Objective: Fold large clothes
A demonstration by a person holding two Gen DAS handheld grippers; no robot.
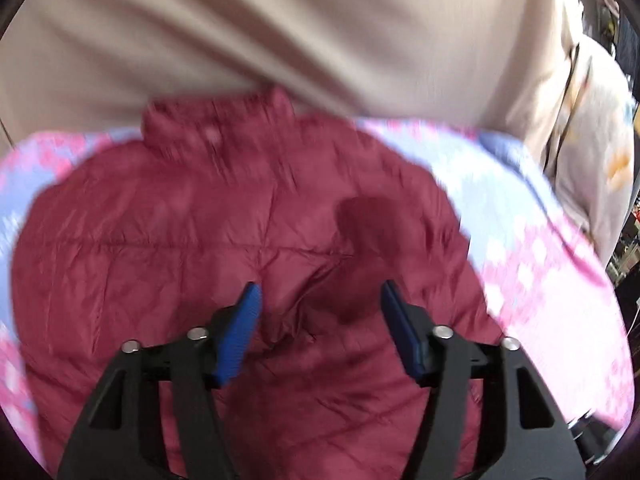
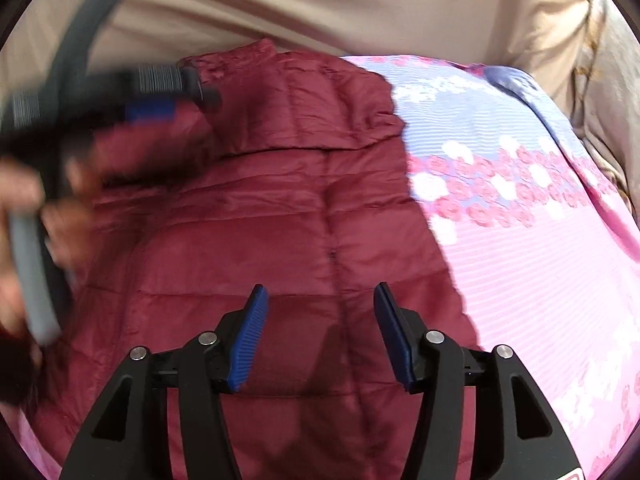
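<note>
A dark red quilted puffer jacket [image 1: 208, 232] lies flat on a bed, its stand-up collar [image 1: 216, 120] at the far edge. My left gripper [image 1: 320, 296] hovers over the jacket's lower middle, blue pads [image 1: 240, 332] apart and nothing between them. In the right wrist view the same jacket [image 2: 248, 216] fills the centre, with a vertical seam running down it. My right gripper [image 2: 320, 292] stands open above the jacket's near part, empty. The left gripper [image 2: 176, 96] shows as a blur at the upper left near the collar, held by a hand [image 2: 24, 200].
A pink and pale blue floral bedsheet [image 2: 520, 240] lies under the jacket and stretches to the right. Beige fabric [image 1: 280, 28] rises behind the bed. A pale patterned cushion [image 1: 600, 152] stands at the far right, with dark clutter beyond it.
</note>
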